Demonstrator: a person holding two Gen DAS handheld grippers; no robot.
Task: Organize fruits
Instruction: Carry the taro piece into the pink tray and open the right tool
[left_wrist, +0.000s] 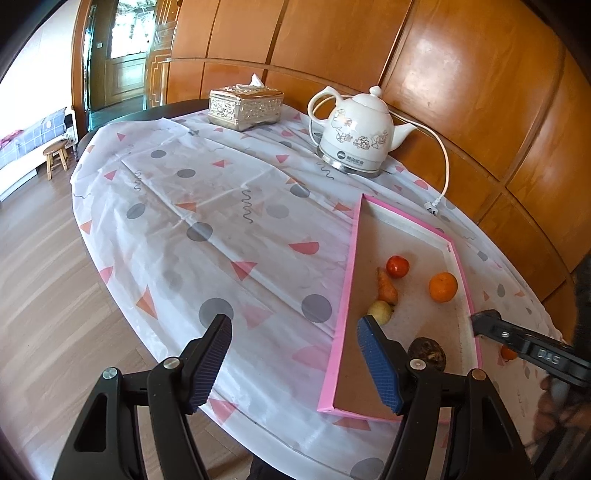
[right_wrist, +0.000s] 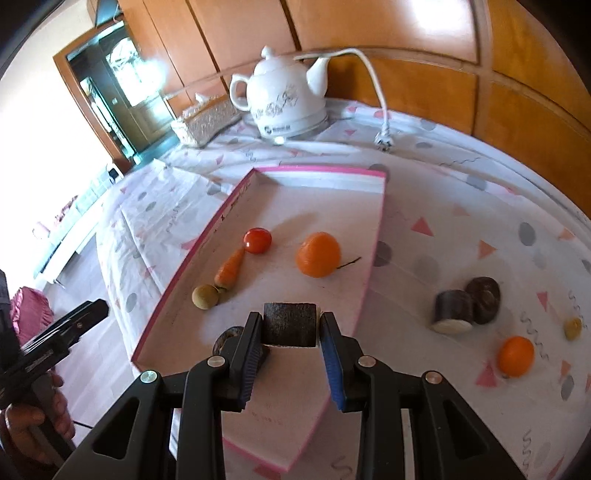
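A pink-rimmed tray (right_wrist: 373, 236) (left_wrist: 345, 291) lies on the table. In it are a tomato (right_wrist: 257, 240), a carrot (right_wrist: 229, 272), a small green fruit (right_wrist: 204, 296), an orange (right_wrist: 318, 254) and a dark round fruit (left_wrist: 427, 352). My right gripper (right_wrist: 290, 326) is shut on a dark cylindrical piece (right_wrist: 290, 325) above the tray's near end. My left gripper (left_wrist: 293, 354) is open and empty, over the tablecloth at the tray's left rim. On the cloth to the right of the tray lie two dark pieces (right_wrist: 467, 304), another orange (right_wrist: 516, 356) and a small green fruit (right_wrist: 573, 328).
A white kettle (left_wrist: 354, 138) with cord and plug (right_wrist: 382, 140) stands at the table's back, beside a silver tissue box (left_wrist: 245, 105). Wooden wall panels curve behind the table. The table's left edge drops to a wooden floor (left_wrist: 40, 280).
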